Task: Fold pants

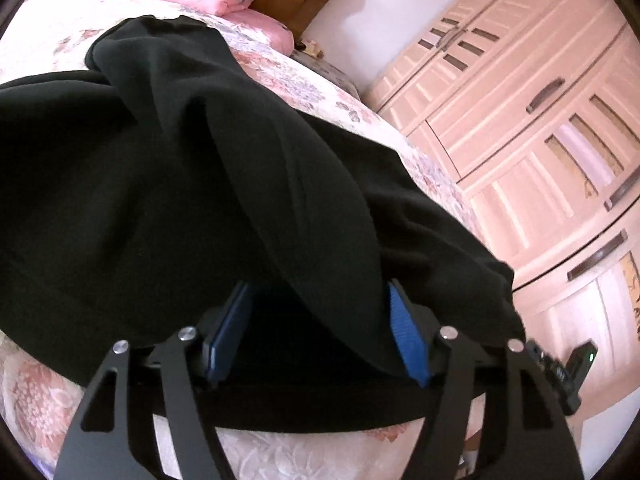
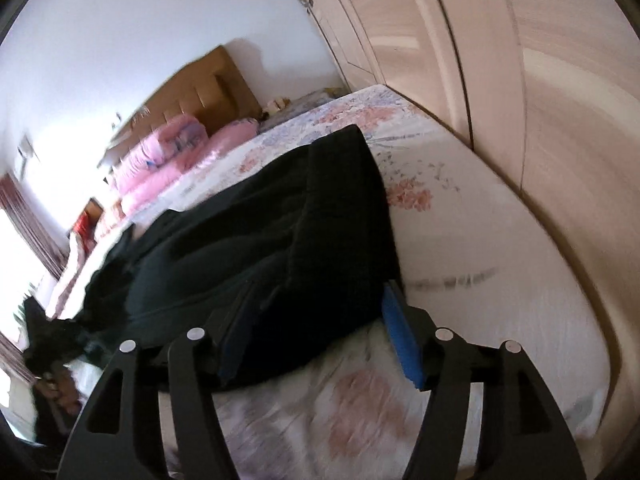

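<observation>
Black pants (image 1: 168, 184) lie bunched on the floral bedspread (image 1: 312, 80). Left gripper (image 1: 316, 320): blue pads spread wide, cloth draped between them. Right gripper (image 2: 316, 320): likewise spread, pants edge between its fingers, not pinched. Wardrobe (image 1: 520, 120) alongside the bed.

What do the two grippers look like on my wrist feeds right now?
Both look alike. The left gripper and right gripper have matte black, flat linkage arms with triangular cut-outs, round silver pivot pins, and blue ribbed pads on the fingers. No cables, markings or sleeves show.
</observation>
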The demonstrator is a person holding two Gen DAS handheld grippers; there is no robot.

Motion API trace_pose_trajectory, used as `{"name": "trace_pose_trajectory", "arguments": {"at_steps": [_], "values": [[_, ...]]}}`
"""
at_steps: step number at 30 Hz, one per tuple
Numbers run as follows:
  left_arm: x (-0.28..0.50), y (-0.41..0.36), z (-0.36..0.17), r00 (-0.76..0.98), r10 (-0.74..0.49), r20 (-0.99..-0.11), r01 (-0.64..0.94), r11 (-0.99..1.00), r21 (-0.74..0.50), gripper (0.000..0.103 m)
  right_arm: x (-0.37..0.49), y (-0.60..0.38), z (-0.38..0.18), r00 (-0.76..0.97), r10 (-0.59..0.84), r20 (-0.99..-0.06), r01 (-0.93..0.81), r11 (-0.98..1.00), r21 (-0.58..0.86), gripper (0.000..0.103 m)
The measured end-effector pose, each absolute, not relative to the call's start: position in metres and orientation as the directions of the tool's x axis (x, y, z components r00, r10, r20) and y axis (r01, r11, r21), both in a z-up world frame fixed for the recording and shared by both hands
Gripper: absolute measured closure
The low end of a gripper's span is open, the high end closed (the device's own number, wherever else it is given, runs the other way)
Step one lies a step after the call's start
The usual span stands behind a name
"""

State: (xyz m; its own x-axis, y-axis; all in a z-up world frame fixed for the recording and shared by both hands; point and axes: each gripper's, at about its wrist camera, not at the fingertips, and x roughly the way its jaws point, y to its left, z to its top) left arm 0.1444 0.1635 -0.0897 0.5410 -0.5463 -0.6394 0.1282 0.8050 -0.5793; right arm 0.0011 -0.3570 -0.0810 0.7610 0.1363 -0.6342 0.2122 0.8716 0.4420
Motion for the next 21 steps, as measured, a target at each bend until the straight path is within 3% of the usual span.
{"name": "trace_pose_trajectory", "arguments": {"at_steps": [4,10,21], "values": [[0.155,0.179,-0.084,0.561,-0.558,-0.612,0.092,0.776,-0.623,0.031,-0.011,-0.355,-0.091,0.759,0.200,-0.620,0.209,0.827,0.522,0.043],[0.166,0.193,-0.087,0.573,-0.559,-0.599,0.041,0.750,-0.660,0.031,0.003,-0.357,-0.091,0.789,0.164,-0.592,0.238,0.806,0.542,0.043],[0.165,0.182,-0.089,0.583,-0.499,-0.641,0.062,0.814,-0.577,0.032,0.011,-0.349,-0.091,0.777,0.168,-0.607,0.237,0.816,0.528,0.043]]}}
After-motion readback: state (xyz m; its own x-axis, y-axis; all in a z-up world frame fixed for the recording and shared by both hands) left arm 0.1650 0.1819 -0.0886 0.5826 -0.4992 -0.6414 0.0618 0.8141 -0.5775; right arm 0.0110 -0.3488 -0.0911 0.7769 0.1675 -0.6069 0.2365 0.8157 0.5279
